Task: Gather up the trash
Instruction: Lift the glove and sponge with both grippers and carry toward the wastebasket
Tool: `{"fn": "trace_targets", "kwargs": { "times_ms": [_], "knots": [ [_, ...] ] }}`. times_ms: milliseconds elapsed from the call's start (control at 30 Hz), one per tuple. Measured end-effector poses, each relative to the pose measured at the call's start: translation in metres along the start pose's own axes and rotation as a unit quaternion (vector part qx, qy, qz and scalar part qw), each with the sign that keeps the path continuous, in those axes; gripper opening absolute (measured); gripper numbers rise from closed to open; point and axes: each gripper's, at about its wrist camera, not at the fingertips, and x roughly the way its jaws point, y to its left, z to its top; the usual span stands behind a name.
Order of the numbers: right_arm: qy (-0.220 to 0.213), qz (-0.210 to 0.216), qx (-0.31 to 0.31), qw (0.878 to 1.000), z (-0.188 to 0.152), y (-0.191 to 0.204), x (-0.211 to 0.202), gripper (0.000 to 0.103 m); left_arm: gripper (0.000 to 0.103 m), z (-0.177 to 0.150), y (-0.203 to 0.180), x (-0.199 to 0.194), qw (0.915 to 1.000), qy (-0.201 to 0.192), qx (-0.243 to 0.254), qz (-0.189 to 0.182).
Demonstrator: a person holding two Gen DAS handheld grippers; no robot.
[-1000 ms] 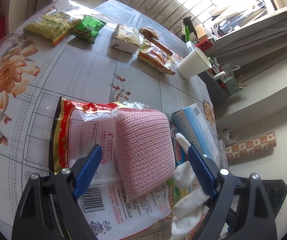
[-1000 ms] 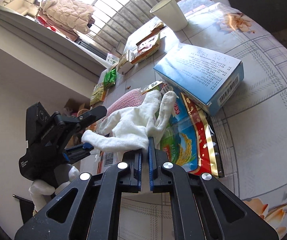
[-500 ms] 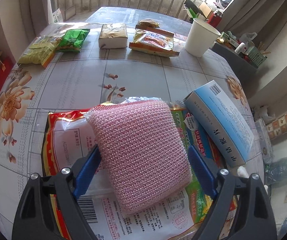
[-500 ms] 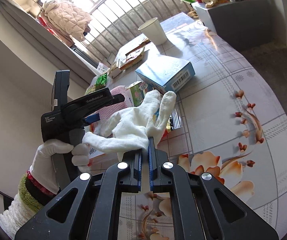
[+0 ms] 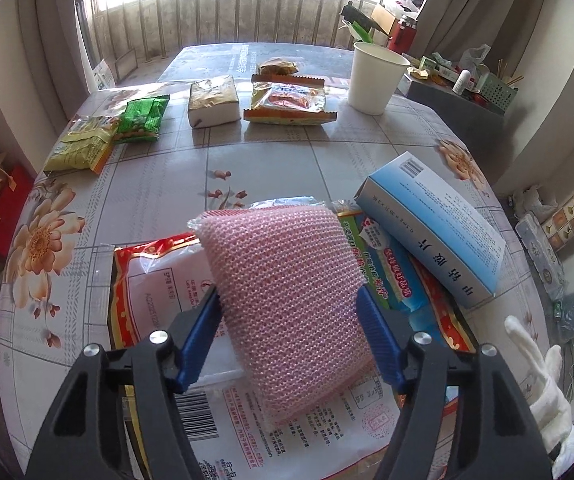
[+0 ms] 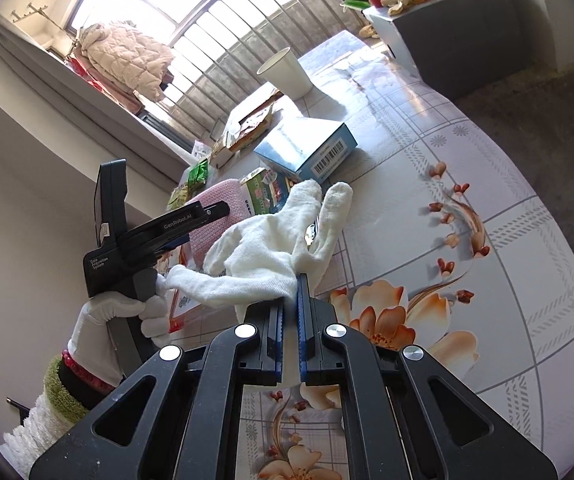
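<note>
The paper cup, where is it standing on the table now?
In the left wrist view the paper cup stands upright at the far right of the table, just right of the orange snack packet and well beyond the blue box.

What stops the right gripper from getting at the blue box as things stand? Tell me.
Probably it can't yet: the right gripper has its jaws shut on a white glove, so they are occupied. The blue box itself lies uncovered on the table beyond the glove.
</note>
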Motion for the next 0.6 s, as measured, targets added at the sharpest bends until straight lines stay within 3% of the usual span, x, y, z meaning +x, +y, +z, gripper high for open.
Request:
{"fn": "trace_targets", "kwargs": {
  "times_ms": [100,200,267,300,333,433,600],
  "knots": [
    [-0.005,0.002,0.001,1.000,-0.001,-0.001,-0.004,0.004,0.055,-0.003,0.005,-0.009,1.0000,-0.002,0.002,-0.008],
    [-0.008,0.004,0.002,1.000,-0.001,-0.002,-0.007,0.004,0.055,-0.004,0.006,-0.015,0.9997,-0.004,-0.001,-0.025],
    [-0.009,0.005,0.003,1.000,-0.001,-0.002,-0.007,0.004,0.065,-0.002,0.005,-0.014,0.9992,0.006,-0.011,-0.038],
    [-0.009,0.005,0.003,1.000,-0.002,-0.003,-0.008,0.004,0.079,0.000,0.004,-0.013,0.9992,0.010,-0.022,-0.033],
    [-0.009,0.004,0.003,1.000,-0.002,-0.003,-0.008,0.004,0.087,0.001,0.004,-0.011,0.9989,0.009,-0.036,-0.027],
    [-0.009,0.003,0.004,1.000,-0.004,-0.004,-0.009,0.004,0.088,0.007,0.000,-0.001,0.9981,0.010,-0.059,-0.012],
    [-0.009,-0.002,0.005,1.000,-0.005,-0.009,-0.013,0.005,0.089,0.010,-0.006,0.028,0.9937,0.054,-0.099,-0.003]
  ]
}}
